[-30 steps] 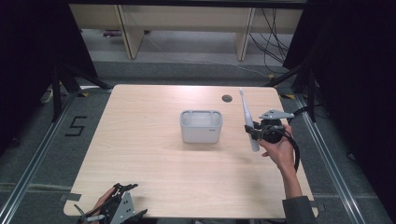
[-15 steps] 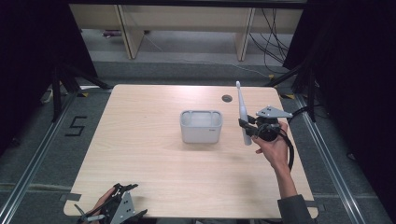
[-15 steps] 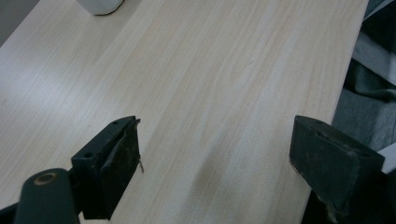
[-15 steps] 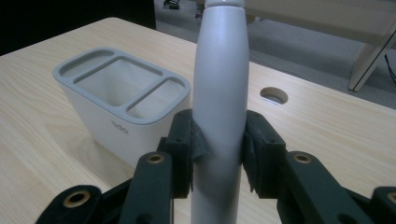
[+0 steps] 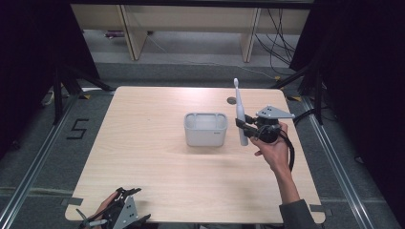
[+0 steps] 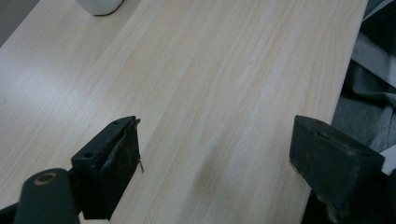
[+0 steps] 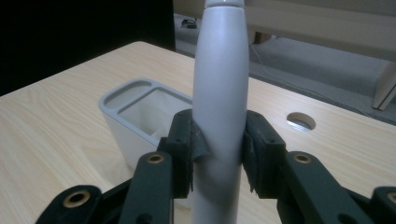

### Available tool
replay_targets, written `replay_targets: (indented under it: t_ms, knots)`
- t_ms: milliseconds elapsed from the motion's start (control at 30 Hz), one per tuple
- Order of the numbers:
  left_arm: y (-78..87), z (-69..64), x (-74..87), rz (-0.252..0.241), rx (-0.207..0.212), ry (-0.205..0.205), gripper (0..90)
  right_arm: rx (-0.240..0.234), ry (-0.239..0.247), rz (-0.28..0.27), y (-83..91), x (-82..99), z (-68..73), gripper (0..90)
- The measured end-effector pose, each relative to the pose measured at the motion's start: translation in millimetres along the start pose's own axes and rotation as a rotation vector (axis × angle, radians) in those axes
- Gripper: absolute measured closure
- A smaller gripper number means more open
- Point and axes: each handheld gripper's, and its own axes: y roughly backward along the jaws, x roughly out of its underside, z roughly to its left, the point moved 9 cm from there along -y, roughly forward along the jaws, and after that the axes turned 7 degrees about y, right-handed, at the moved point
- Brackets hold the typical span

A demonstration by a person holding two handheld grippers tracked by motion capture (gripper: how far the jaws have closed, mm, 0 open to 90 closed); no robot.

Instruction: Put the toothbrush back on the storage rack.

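A white electric toothbrush (image 5: 240, 114) (image 7: 219, 93) stands nearly upright in the air, head up, just right of a pale grey holder box (image 5: 205, 136) (image 7: 112, 100) at the table's middle. My right gripper (image 5: 243, 126) (image 7: 218, 144) is shut on the brush's thick handle, both pads pressing its sides. The box is open at the top, with compartments inside. Down at the table's front left edge, my left gripper (image 5: 128, 193) (image 6: 219, 154) is open, its jaws wide apart over bare wood. A corner of the box (image 6: 99, 5) shows far ahead of it.
A round cable hole (image 5: 231, 100) (image 7: 300, 121) lies in the tabletop (image 5: 143, 143) behind the brush. Low shelving (image 5: 191, 28) stands beyond the far edge. Dark frames flank both sides, and a taped "5" (image 5: 76, 129) marks the floor at left.
My right gripper has carried the toothbrush left toward the box and slightly up, and the brush now stands more upright. The left gripper has stayed put.
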Motion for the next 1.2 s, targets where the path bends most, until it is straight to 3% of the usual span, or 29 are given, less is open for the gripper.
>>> replay_targets:
  t_ms: [33, 233, 367, 400, 500, 567, 733, 767, 800, 833, 933, 1033, 1200]
  knots:
    - [0.4, 0.1, 0.8, 0.007, 0.002, -0.003, 15.6, 0.000, 0.019, 0.006, -0.1, -0.5, 0.0, 66.7]
    - [0.5, 0.4, 0.2, 0.004, -0.001, -0.001, 15.6, -0.032, 0.005, -0.016, -7.7, -5.9, 9.2, 66.7]
    - [0.2, -0.5, 0.8, 0.007, 0.005, -0.004, 15.6, -0.050, 0.020, -0.015, -12.2, -9.2, 16.7, 66.7]
    - [0.0, -0.4, 0.8, 0.006, 0.004, -0.003, 15.6, -0.054, 0.002, -0.017, -13.6, -10.3, 20.0, 66.7]
    - [0.1, -0.2, 0.9, 0.005, 0.004, -0.001, 15.6, -0.073, 0.030, -0.037, -18.9, -15.4, 23.8, 66.7]
    - [-0.4, 0.7, 0.4, 0.004, -0.003, 0.001, 15.6, -0.066, 0.007, -0.042, -20.8, -17.9, 27.5, 66.7]
    - [-0.1, 0.5, 1.0, 0.015, 0.003, -0.008, 15.6, -0.082, 0.030, -0.060, -26.1, -23.3, 33.4, 66.7]
    - [-0.6, -0.1, 0.5, 0.005, 0.005, 0.001, 15.6, -0.095, -0.004, -0.053, -26.3, -23.4, 37.7, 66.7]
    - [-0.2, -0.1, 0.8, 0.007, 0.005, 0.000, 15.7, -0.114, -0.008, -0.045, -26.8, -23.7, 39.9, 66.6]
    - [-0.8, -0.6, 0.1, -0.004, 0.006, 0.009, 15.6, -0.105, 0.009, -0.060, -28.0, -25.7, 38.7, 66.7]
    - [-0.3, -0.1, 0.4, 0.003, 0.006, -0.002, 15.6, -0.114, -0.020, -0.063, -30.3, -27.8, 42.2, 66.7]
    - [-0.1, -0.4, 1.0, 0.008, 0.006, 0.001, 15.6, -0.120, 0.000, -0.096, -36.2, -32.4, 43.8, 66.7]
    - [-0.5, -1.0, 1.7, 0.020, 0.013, 0.001, 15.6, -0.129, -0.008, -0.110, -42.6, -38.4, 46.4, 66.6]
